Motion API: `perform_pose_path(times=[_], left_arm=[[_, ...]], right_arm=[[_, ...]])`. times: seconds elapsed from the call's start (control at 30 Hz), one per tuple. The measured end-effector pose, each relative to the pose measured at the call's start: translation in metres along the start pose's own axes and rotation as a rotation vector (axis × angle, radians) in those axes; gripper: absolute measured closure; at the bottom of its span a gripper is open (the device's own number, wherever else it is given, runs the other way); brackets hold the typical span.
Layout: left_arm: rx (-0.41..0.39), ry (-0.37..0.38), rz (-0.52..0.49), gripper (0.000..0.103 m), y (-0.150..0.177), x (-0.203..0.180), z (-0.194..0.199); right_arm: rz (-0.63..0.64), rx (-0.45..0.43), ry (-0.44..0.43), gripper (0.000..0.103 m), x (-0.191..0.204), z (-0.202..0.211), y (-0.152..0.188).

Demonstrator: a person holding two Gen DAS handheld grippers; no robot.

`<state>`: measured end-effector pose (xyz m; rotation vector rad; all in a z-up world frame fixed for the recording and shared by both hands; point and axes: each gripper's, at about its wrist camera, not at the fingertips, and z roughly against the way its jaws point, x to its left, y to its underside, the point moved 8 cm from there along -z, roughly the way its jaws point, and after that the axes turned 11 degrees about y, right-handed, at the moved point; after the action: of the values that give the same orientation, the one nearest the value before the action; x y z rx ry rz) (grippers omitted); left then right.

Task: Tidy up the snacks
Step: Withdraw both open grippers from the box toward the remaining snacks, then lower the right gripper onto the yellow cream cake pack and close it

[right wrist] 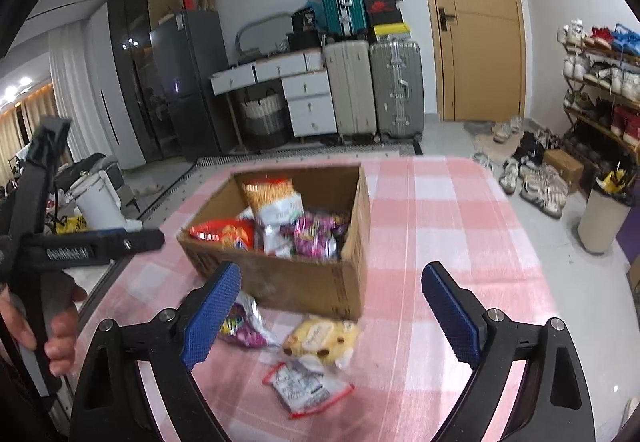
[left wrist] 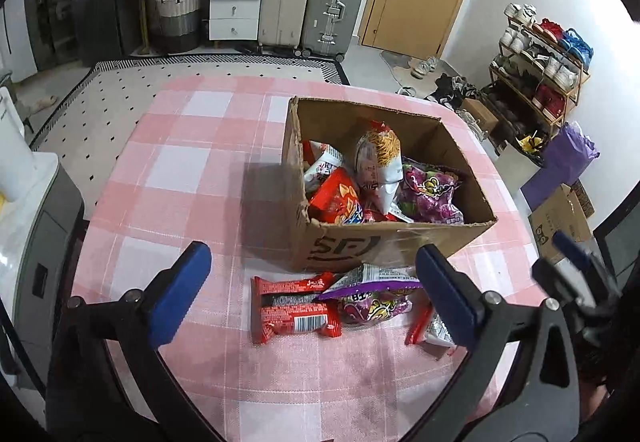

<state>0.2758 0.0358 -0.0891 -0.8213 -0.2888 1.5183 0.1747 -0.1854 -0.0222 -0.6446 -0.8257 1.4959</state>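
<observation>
An open cardboard box (left wrist: 400,238) (right wrist: 296,282) stands on the pink checked table and holds several snack packets. In front of it lie a red packet (left wrist: 294,308), a purple packet (left wrist: 372,294) (right wrist: 240,326), a red-and-white packet (left wrist: 430,330) (right wrist: 306,386) and a yellow packet (right wrist: 322,336). My left gripper (left wrist: 314,298) is open above the red and purple packets. My right gripper (right wrist: 336,316) is open above the yellow packet. Both are empty. The left gripper also shows at the left of the right wrist view (right wrist: 100,242).
The pink checked table (left wrist: 188,170) (right wrist: 460,226) ends near a white appliance (left wrist: 24,178) on the left. Suitcases (left wrist: 312,10), drawers, a door and a shoe rack (left wrist: 540,74) stand behind. A beige bin (right wrist: 604,218) is on the floor at right.
</observation>
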Motion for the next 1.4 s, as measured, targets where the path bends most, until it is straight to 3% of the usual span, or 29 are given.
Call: perform_pose_path(times=[0.37,0.6,0.93,1.2,1.4], left_arm=[[0.027,0.024,0.037,0.001,0.031,0.013,-0.01],[0.05,0.024,0.101,0.001,0.05,0.036,-0.021],[0.082,0.05,0.118,0.001,0.065,0.046,-0.033],[0.109,0.074,0.13,0.001,0.074,0.052,-0.044],[0.122,0.084,0.147,0.001,0.079,0.058,-0.049]], right_arm=[[-0.008,0.129,0.024,0.009,0.008,-0.04,0.044],[0.011,0.193,0.015,0.009,0.017,-0.066,0.06],[0.045,0.265,0.027,0.009,0.029,-0.102,0.073],[0.051,0.303,0.037,0.016,0.03,-0.126,0.08],[0.067,0.336,0.06,0.038,0.03,-0.14,0.084]])
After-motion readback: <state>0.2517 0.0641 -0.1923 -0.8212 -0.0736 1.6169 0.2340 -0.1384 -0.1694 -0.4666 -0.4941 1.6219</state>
